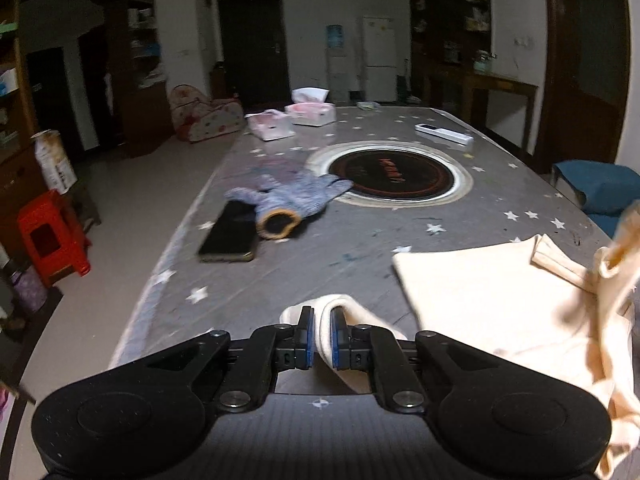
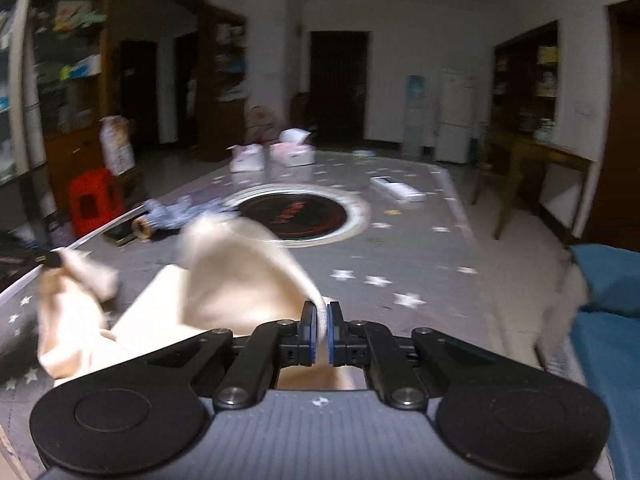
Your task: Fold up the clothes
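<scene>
A cream garment [image 1: 488,300] lies partly folded on the grey star-patterned table [image 1: 360,248], its right part lifted. My left gripper [image 1: 321,334] is shut on a bunched edge of it near the table's front. In the right wrist view the same garment [image 2: 232,276] billows up, blurred. My right gripper [image 2: 321,330] is shut on its edge and holds it above the table. The left gripper's tip [image 2: 48,259] shows at the far left there, holding another corner.
A grey knit glove [image 1: 288,200] and a black phone [image 1: 230,236] lie at the table's left. A round inset cooktop [image 1: 390,176] sits mid-table. Tissue boxes [image 1: 310,112] and a white remote [image 1: 444,134] lie farther back. A blue cushion [image 2: 608,312] is at the right, a red stool [image 1: 52,236] on the floor.
</scene>
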### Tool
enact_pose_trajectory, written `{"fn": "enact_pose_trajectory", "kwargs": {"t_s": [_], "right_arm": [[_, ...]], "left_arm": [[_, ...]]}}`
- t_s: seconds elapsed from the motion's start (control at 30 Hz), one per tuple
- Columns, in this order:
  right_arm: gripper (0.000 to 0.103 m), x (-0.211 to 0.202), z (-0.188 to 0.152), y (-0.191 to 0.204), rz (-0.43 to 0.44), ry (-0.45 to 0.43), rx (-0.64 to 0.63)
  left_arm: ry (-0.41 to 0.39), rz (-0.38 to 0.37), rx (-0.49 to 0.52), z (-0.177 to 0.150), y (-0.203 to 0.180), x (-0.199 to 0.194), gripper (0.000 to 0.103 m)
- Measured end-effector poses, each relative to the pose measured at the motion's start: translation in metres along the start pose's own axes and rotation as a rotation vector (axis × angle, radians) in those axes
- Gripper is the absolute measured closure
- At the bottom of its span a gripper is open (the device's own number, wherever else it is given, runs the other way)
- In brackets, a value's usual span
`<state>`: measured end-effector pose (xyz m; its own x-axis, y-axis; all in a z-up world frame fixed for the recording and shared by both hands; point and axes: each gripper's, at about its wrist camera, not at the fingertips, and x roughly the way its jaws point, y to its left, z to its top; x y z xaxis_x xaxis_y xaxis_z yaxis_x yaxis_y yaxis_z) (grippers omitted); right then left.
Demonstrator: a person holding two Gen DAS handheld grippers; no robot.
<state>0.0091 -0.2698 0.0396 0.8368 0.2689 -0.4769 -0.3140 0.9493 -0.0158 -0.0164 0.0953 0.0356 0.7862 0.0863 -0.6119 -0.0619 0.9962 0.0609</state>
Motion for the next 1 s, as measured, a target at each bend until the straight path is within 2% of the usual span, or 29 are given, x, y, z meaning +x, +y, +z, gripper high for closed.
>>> {"fn": "enact_pose_trajectory", "kwargs": {"t_s": [0.2, 0.3, 0.43, 0.5, 0.57, 0.63, 0.67, 0.7, 0.87, 1.0], "right_arm": [[0.099, -0.045, -0.024, -0.041, -0.148, -0.018, 0.099], [0.099, -0.057, -0.039, -0.061, -0.210, 0.013, 0.154], [0.097, -0.053, -0.066, -0.085, -0.236, 0.121, 0.213], [0.092, -0.049, -0.076, -0.095, -0.226, 0.174, 0.238], [0.091, -0.050, -0.082, -0.102, -0.199, 0.216, 0.243], [0.084, -0.056, -0.085, -0.106, -0.207, 0.227, 0.227], [0.076, -0.059, -0.086, -0.107, -0.211, 0.234, 0.215], [0.071, -0.063, -0.086, -0.107, -0.225, 0.233, 0.211], [0.070, -0.078, -0.083, -0.110, -0.295, 0.230, 0.211], [0.070, -0.079, -0.076, -0.110, -0.298, 0.201, 0.202]], "left_arm": [[0.017, 0.048, -0.054, -0.025, 0.026, -0.024, 0.095], [0.037, 0.079, -0.072, -0.035, 0.036, -0.031, 0.097], [0.094, 0.117, -0.082, -0.048, 0.049, -0.030, 0.098], [0.108, 0.133, -0.082, -0.051, 0.052, -0.030, 0.098], [0.106, 0.146, -0.079, -0.051, 0.055, -0.033, 0.098], [0.099, 0.158, -0.080, -0.048, 0.057, -0.035, 0.097], [0.094, 0.162, -0.076, -0.045, 0.057, -0.035, 0.096], [0.088, 0.158, -0.069, -0.043, 0.056, -0.035, 0.095], [0.064, 0.101, -0.024, -0.032, 0.035, -0.029, 0.091], [0.067, 0.014, 0.027, -0.023, 0.004, -0.015, 0.089]]}}
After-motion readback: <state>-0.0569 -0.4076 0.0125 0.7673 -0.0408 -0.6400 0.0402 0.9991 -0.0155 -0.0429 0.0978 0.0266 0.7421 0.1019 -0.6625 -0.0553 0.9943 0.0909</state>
